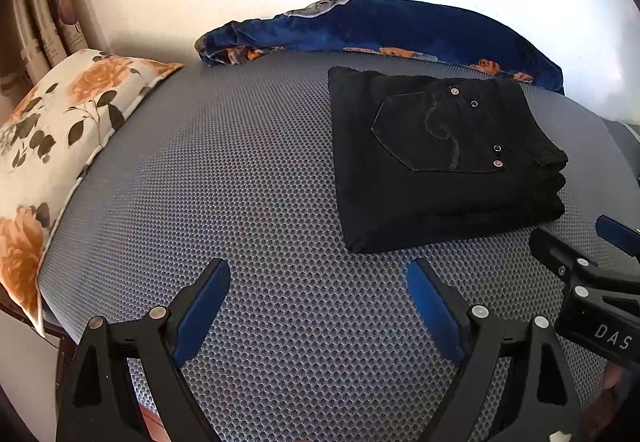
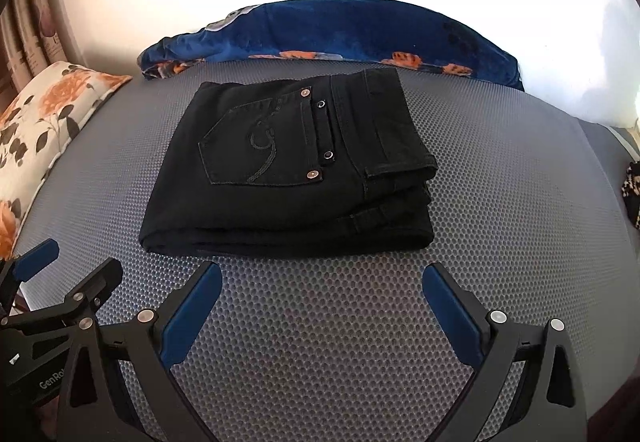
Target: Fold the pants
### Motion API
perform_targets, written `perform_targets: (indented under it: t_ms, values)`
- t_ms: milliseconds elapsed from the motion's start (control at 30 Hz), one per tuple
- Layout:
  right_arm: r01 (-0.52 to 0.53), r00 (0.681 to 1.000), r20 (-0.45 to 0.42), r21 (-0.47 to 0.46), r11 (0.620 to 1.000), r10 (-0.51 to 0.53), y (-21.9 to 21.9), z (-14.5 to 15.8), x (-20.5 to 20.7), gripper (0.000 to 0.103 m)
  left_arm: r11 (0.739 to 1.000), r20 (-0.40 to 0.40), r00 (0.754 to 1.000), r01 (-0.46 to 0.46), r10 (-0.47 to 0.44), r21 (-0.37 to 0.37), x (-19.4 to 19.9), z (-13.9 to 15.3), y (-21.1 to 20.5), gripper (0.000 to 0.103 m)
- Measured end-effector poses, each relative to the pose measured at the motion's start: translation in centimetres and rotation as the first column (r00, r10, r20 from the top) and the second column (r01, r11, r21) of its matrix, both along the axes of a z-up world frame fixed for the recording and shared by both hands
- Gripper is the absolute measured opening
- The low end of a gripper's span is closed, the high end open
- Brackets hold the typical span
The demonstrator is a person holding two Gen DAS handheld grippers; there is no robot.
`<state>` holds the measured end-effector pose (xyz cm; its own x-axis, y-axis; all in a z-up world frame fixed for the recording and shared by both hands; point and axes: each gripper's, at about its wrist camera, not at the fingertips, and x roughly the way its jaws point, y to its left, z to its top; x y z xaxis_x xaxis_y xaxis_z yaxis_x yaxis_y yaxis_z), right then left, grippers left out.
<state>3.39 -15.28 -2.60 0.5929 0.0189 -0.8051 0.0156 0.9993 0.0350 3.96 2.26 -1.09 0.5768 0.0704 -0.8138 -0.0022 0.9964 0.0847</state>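
Pants (image 2: 288, 161) sit folded in a black stack on the grey mesh mat (image 2: 320, 342), back pocket up, layered edges at the right, just far of both grippers. Fold looks done, so the risk is disturbing it: a finger dragged across the near edge could snag the top layer and slide the stack open; the right edge looks loosest. Blue blanket (image 2: 340, 37) lies at the far side, flowered pillow (image 1: 52, 145) at the left. Left gripper (image 1: 318, 310) has its jaws wide apart, nothing between them, tilted down over bare mat near the stack's left corner. Right gripper (image 2: 322, 314) is likewise spread and empty, aimed down at the near edge, not touching
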Motion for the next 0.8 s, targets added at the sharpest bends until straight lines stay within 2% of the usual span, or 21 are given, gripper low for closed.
perform_targets:
  t_ms: [800]
  values:
    - [0.007, 1.000, -0.017, 0.015, 1.000, -0.007, -0.24, -0.52, 0.10, 0.100, 1.000, 0.005, 1.000, -0.005, 0.005, -0.004, -0.27, -0.20, 0.32, 0.088]
